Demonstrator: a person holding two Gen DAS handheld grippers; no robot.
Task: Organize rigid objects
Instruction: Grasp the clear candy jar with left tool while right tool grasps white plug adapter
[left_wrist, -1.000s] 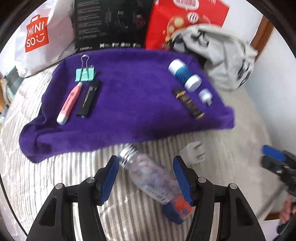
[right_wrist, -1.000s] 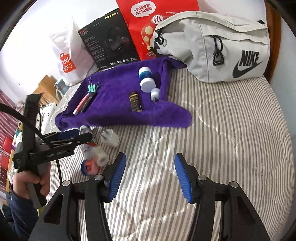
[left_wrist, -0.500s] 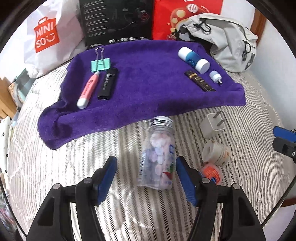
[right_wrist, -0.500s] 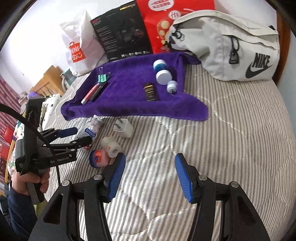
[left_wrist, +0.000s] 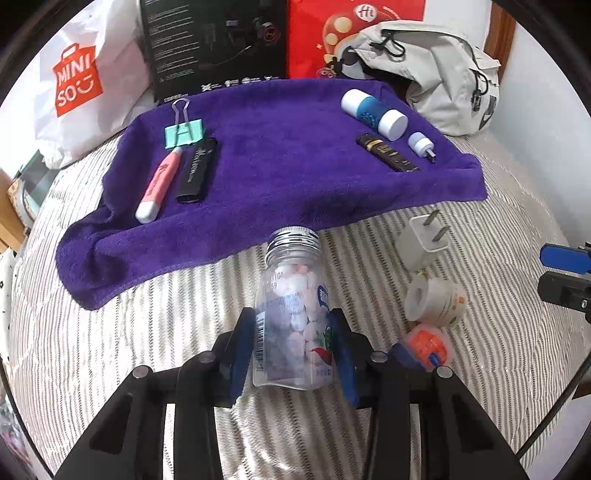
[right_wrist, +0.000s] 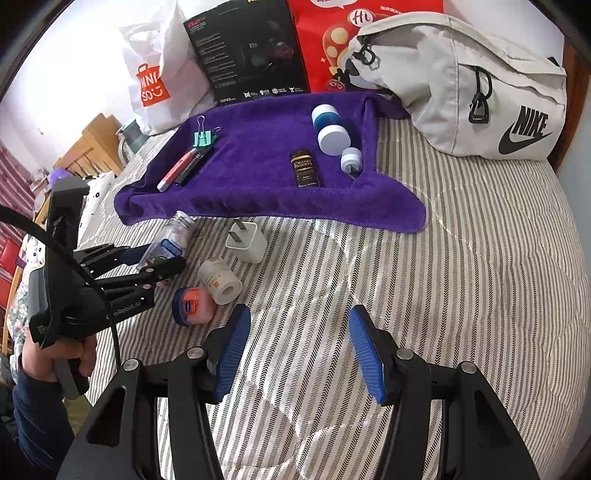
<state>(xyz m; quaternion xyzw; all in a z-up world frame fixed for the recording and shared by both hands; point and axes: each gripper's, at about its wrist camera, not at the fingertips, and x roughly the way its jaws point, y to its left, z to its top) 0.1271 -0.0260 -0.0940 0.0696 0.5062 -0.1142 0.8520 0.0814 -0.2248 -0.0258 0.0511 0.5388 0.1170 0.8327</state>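
Item: clear bottle (left_wrist: 293, 325) of pale tablets, silver cap, lying on the striped bed (right_wrist: 461, 280) just short of the purple towel (left_wrist: 280, 155). Left gripper (left_wrist: 295, 350): fingers pinching the bottle's lower body. Right gripper (right_wrist: 300, 350): fingers spread, holding nothing. Handling advice: lift level, grip firm against the smooth wall, carry cap-first onto bare towel. Adjacent: 1 white plug (left_wrist: 424, 240), 1 tape roll (left_wrist: 434, 301), 1 orange tin (left_wrist: 428, 347), close beside the right finger; avoid nudging them.
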